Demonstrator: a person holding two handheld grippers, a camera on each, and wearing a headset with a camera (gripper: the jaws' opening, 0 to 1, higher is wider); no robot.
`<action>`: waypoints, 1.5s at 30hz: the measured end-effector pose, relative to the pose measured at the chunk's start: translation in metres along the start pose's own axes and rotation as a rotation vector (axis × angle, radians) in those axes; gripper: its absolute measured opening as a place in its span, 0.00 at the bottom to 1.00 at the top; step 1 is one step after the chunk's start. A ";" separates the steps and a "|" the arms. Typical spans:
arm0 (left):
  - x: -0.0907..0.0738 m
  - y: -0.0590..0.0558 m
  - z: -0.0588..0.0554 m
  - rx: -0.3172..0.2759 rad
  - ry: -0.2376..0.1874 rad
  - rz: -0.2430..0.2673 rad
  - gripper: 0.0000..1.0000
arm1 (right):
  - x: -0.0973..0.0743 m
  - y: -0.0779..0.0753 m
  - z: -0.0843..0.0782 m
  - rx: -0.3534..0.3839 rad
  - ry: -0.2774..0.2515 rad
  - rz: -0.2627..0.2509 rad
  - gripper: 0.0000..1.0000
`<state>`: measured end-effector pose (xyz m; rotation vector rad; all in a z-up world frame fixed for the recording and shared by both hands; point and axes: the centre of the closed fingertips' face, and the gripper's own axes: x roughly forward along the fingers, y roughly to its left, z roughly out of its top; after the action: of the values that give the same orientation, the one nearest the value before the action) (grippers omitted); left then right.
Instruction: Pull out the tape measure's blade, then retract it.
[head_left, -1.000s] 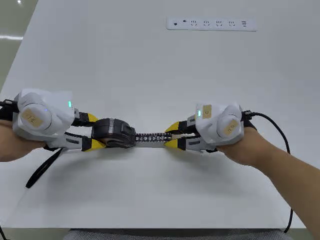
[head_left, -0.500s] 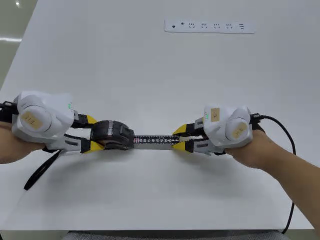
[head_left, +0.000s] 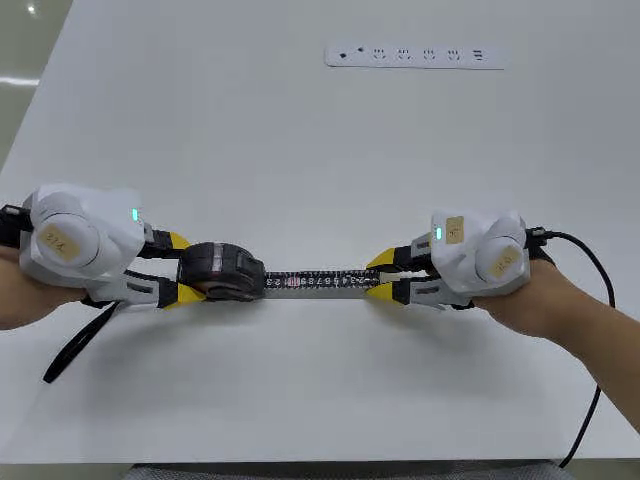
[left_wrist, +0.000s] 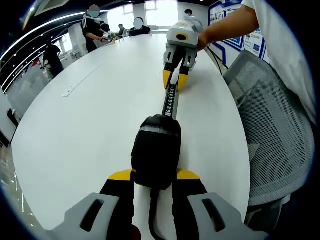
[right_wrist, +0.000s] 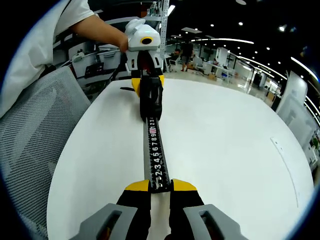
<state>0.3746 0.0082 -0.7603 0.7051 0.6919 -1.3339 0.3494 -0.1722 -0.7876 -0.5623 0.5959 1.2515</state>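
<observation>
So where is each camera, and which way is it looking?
Head view: on the person's head, looking forward and down at the table; both arms, the left gripper and right gripper show.
Left gripper view: on the left gripper, looking along its jaws over the tape measure case to the right gripper; an arm shows.
Right gripper view: on the right gripper, looking along the blade at the left gripper; an arm shows.
Shared: both gripper views see the blade, from opposite ends.
</observation>
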 end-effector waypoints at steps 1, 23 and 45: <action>0.000 0.000 0.000 0.002 0.000 0.000 0.23 | -0.002 0.000 -0.002 0.003 0.002 -0.001 0.09; 0.000 -0.001 0.000 0.002 0.001 0.002 0.23 | -0.032 -0.003 -0.034 0.023 0.045 -0.033 0.09; 0.001 -0.001 0.000 0.003 0.004 0.002 0.23 | -0.056 -0.006 -0.051 0.050 0.081 -0.056 0.09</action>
<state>0.3740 0.0076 -0.7607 0.7104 0.6928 -1.3324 0.3379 -0.2479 -0.7855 -0.5864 0.6725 1.1622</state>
